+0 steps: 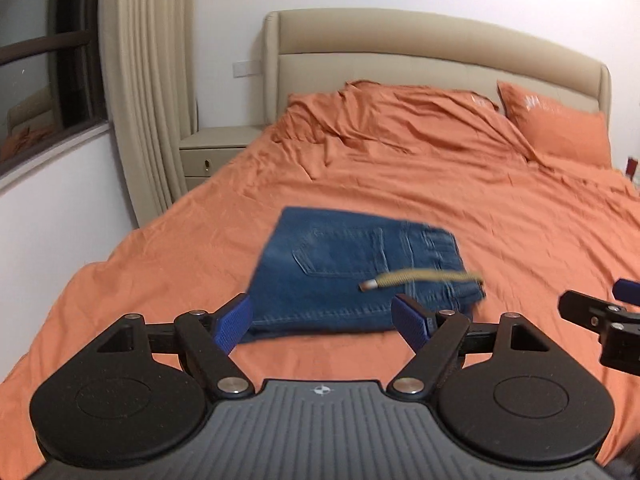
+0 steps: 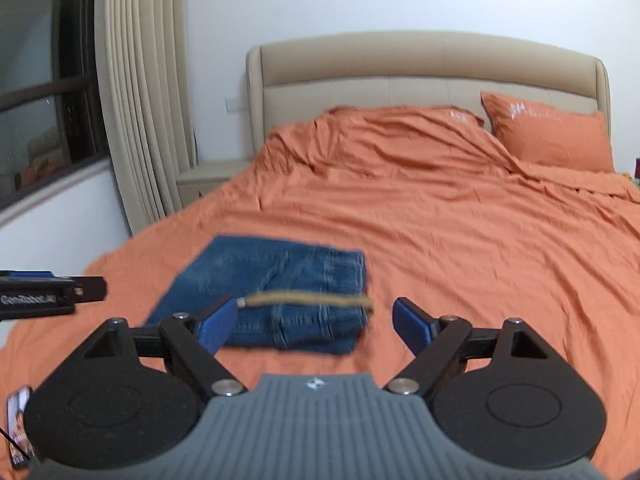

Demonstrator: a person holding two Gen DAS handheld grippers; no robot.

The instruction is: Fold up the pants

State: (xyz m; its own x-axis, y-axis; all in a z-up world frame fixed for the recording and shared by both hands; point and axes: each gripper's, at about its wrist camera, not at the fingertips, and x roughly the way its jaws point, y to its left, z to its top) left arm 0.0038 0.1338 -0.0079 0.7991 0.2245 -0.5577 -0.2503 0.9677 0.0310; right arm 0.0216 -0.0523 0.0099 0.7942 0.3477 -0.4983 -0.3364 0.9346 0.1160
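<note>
Blue denim pants lie folded into a compact rectangle on the orange bed sheet, back pocket up. A tan drawstring cord with a metal tip lies across the top. My left gripper hovers just short of the pants' near edge, jaws wide open, nothing between them. From the right wrist the same pants and cord sit ahead and to the left. My right gripper is open and empty above the near right corner of the pants.
The bed has a beige padded headboard, an orange pillow and rumpled bedding at the far end. A beige nightstand, curtain and window stand at left. A phone lies at the lower left edge.
</note>
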